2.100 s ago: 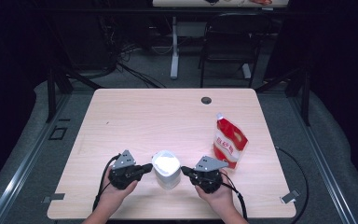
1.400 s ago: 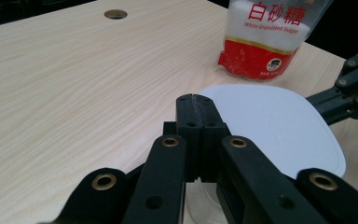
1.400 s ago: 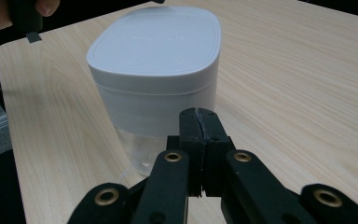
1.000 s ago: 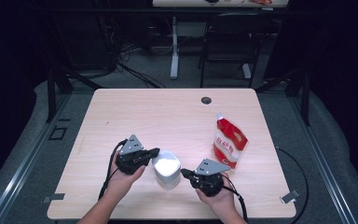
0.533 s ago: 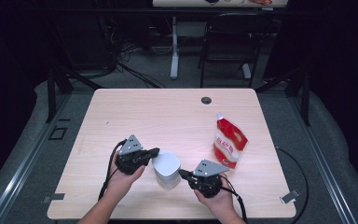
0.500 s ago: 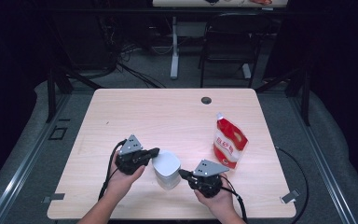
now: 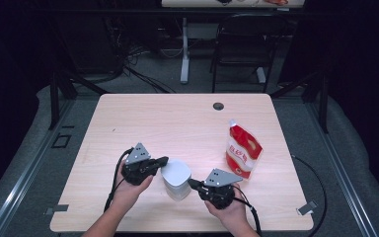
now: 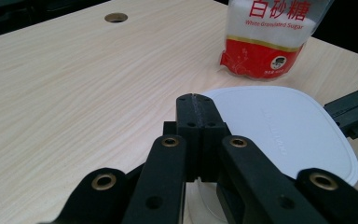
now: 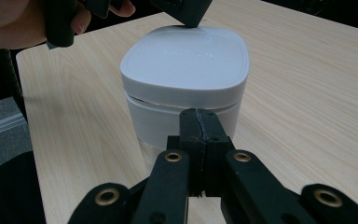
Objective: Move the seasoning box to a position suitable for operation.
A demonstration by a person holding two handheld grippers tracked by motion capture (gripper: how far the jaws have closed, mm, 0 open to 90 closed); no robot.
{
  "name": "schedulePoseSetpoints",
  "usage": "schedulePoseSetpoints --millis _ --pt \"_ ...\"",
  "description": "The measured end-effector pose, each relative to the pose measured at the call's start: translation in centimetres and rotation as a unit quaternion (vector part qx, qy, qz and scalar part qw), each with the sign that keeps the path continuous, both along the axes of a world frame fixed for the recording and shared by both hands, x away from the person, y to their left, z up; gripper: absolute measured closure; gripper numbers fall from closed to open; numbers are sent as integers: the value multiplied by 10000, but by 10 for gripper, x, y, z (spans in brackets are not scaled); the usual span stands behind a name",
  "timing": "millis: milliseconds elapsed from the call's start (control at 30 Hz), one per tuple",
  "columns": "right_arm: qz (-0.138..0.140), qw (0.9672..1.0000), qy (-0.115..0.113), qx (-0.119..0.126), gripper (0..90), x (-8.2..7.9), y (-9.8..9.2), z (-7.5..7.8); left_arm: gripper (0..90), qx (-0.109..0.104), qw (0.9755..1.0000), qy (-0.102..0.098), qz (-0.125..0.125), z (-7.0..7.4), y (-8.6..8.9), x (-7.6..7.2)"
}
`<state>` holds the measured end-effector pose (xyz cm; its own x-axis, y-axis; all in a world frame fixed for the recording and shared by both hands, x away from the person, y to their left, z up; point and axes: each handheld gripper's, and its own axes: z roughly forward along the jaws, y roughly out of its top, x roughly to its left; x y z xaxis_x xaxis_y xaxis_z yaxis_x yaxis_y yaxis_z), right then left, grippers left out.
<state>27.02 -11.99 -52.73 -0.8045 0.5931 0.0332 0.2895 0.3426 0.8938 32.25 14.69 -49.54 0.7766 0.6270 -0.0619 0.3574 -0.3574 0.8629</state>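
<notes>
The white lidded canister [image 7: 176,178] stands near the desk's [image 7: 177,123] front edge, between both claws. The left claw [image 7: 162,160] and right claw [image 7: 191,183] are closed, empty, tips at the container. It looks like rigid, smooth plastic (probably light, slippery); gripping under the lid rim seems safest.

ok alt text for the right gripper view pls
A white rounded-square plastic container with a lid stands on a light wooden table, just beyond the right gripper, whose black fingers are shut. The left gripper reaches over the lid's far edge.
</notes>
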Motion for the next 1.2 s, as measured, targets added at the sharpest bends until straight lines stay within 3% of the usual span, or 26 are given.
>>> schedulePoseSetpoints --millis 200,367,433,633,767,1000,1200 --pt "-23 10000 1 6 900 0 0 0 900 67 10000 11 67 1 8 -3" --pt "-31 10000 6 17 900 1 -1 -1 900 -16 9997 90 211 2 22 -7" --pt "-30 10000 13 21 900 1 -1 -1 900 80 9996 118 243 0 27 -12" --pt "-32 10000 9 -6 898 1 -1 -1 900 51 9992 219 334 -7 38 -22" --pt "-35 10000 -8 -8 899 1 0 0 888 116 9992 226 317 -10 40 -25" --pt "-13 10000 -31 1 900 0 0 1 833 36 9995 207 222 -15 41 -32" --pt "-10 10000 -51 39 900 1 0 4 769 230 9995 67 181 -16 37 -35"
